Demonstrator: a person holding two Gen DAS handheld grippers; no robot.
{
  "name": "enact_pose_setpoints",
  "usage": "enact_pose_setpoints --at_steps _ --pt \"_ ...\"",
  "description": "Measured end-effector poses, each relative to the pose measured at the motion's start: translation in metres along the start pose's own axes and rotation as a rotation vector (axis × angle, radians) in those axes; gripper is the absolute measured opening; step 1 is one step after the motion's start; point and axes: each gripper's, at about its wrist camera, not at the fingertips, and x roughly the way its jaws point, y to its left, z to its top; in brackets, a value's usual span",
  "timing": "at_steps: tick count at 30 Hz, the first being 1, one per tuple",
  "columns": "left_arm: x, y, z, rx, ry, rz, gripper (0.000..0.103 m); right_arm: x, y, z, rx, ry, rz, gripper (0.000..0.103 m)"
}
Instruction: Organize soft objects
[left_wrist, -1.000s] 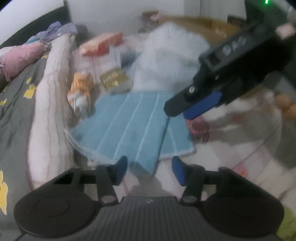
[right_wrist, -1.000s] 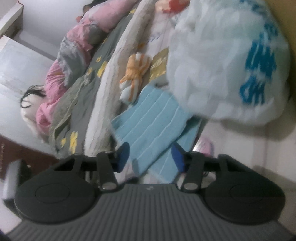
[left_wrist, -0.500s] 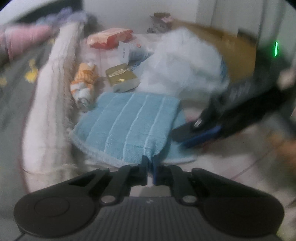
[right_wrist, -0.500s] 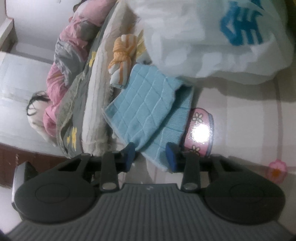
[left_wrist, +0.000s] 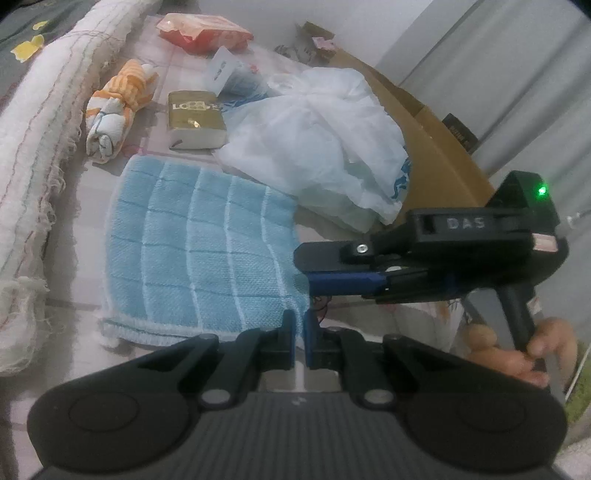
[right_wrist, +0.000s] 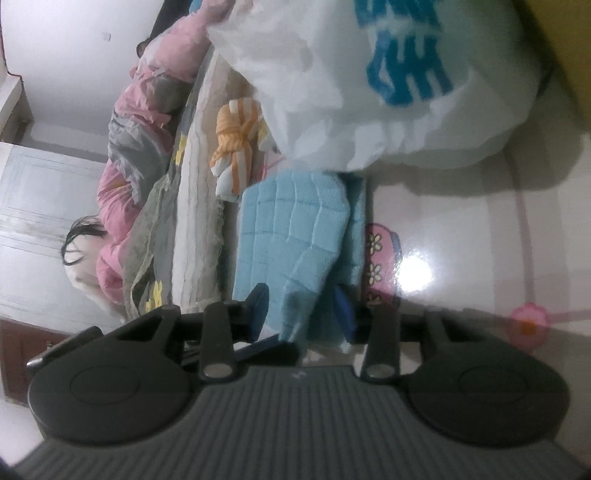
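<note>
A light blue checked towel lies flat on the pink-lined floor mat. My left gripper is shut on the towel's near right corner. My right gripper comes in from the right, turned on its side at the towel's right edge. In the right wrist view the towel has a raised fold running between the open fingers of my right gripper. An orange and white knotted cloth lies beyond the towel; it also shows in the right wrist view.
A white plastic bag with blue print sits behind the towel against a cardboard box. A gold box and a red packet lie further back. A rolled white blanket runs along the left. A pink flowered slipper lies beside the towel.
My left gripper closed on the towel's near corner. My right gripper moved down and in until the towel's edge lies between its open fingers.
</note>
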Motion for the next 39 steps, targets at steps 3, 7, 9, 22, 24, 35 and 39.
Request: enact_pose_setpoints --at_steps 3,7,9,22,24,35,39 --pt "0.005 0.001 -0.001 -0.006 -0.003 -0.017 0.006 -0.008 0.007 -0.003 -0.031 -0.036 -0.026 0.040" --pt "0.014 -0.001 -0.003 0.005 0.002 -0.034 0.006 -0.016 0.017 -0.007 -0.078 -0.082 -0.027 0.039" --pt "0.018 -0.003 -0.005 0.019 0.004 -0.038 0.007 -0.013 0.019 -0.005 -0.082 -0.076 -0.014 0.039" --pt "0.003 -0.003 -0.016 0.102 -0.047 -0.045 0.044 0.015 0.018 -0.005 -0.103 0.005 -0.072 0.034" --pt "-0.007 -0.003 -0.016 0.135 -0.060 -0.002 0.047 0.014 0.018 -0.005 -0.115 0.003 -0.082 0.033" --pt "-0.015 0.008 -0.001 0.231 -0.112 0.246 0.047 0.013 0.013 -0.003 -0.105 0.012 -0.072 0.033" --pt "-0.005 0.006 -0.002 0.258 -0.108 0.306 0.048 0.013 0.011 -0.001 -0.104 0.022 -0.064 0.033"
